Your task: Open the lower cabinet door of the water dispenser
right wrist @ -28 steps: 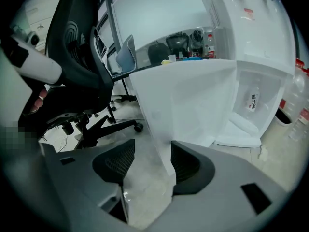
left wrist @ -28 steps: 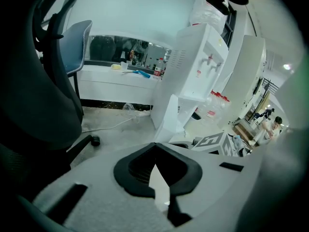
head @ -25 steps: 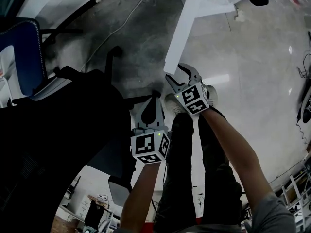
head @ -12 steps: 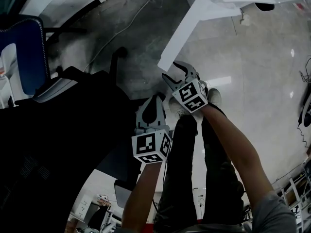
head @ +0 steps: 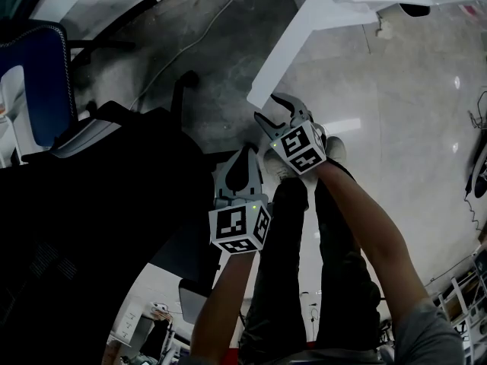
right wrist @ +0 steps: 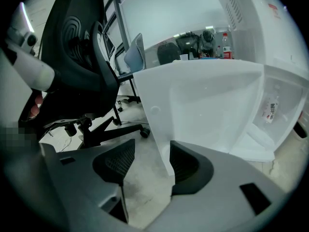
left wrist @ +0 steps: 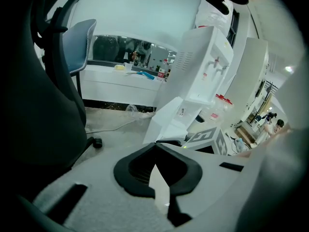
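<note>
The white water dispenser [left wrist: 203,66] stands ahead with its lower cabinet door [head: 293,48] swung out over the floor. My right gripper [head: 270,109] is open at the door's free end. In the right gripper view the door [right wrist: 203,110] has its edge between the jaws of this gripper [right wrist: 152,143], close to the right pad [right wrist: 186,166], and neither pad presses on it. My left gripper [head: 245,152] hangs lower and left of the door, shut with nothing in it; its tips [left wrist: 155,146] meet in the left gripper view, where the door [left wrist: 166,117] shows beyond them.
A black office chair [head: 99,204] fills the left, its wheeled base [right wrist: 106,124] near the door. A blue chair [head: 38,82] stands farther left. A cable [head: 183,44] lies on the floor. The person's legs [head: 304,242] are below the grippers.
The door's free end has swung further left and the right gripper has moved left with it, mostly in the first half second. The left gripper has stayed put.
</note>
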A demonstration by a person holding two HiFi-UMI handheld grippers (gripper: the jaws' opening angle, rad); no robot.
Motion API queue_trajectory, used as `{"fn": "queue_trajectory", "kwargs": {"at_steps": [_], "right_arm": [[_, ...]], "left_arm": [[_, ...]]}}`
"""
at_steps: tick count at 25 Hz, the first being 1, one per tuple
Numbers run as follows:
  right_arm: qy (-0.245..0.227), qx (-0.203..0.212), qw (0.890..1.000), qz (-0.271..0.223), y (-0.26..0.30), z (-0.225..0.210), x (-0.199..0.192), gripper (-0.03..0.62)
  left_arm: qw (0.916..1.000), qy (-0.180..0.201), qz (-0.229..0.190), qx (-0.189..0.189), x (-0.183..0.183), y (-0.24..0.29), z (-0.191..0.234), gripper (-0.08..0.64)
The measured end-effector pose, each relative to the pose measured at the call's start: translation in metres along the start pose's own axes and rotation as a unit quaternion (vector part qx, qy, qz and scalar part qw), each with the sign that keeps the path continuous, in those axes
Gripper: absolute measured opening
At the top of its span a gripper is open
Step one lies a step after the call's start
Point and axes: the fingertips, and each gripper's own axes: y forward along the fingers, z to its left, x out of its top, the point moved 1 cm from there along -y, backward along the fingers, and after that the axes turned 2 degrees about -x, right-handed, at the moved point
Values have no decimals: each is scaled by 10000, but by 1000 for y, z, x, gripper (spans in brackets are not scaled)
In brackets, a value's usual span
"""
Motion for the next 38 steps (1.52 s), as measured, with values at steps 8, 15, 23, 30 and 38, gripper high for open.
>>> {"fn": "queue_trajectory", "kwargs": {"at_steps": [8, 15, 23, 30, 38], "right_arm": [[449, 106, 9989, 11, -44, 0, -7, 182], [591, 81, 9976, -352, -92, -4, 16, 76], [458, 341, 9956, -742, -148, 6, 66, 41], [533, 468, 9903, -1196, -211, 13, 123, 12], [597, 456, 9825, -1705, -298, 14, 188, 11]], "left_arm": [[9998, 173, -8, -69, 16, -11, -15, 9], [9990, 393, -98, -161, 32, -24, -41, 9], [9983, 447, -351, -84, 64, -52, -73, 9], [9968, 495, -628, 51, 105, -93, -98, 9], [9929, 724, -938, 51, 158, -152, -146, 9]]}}
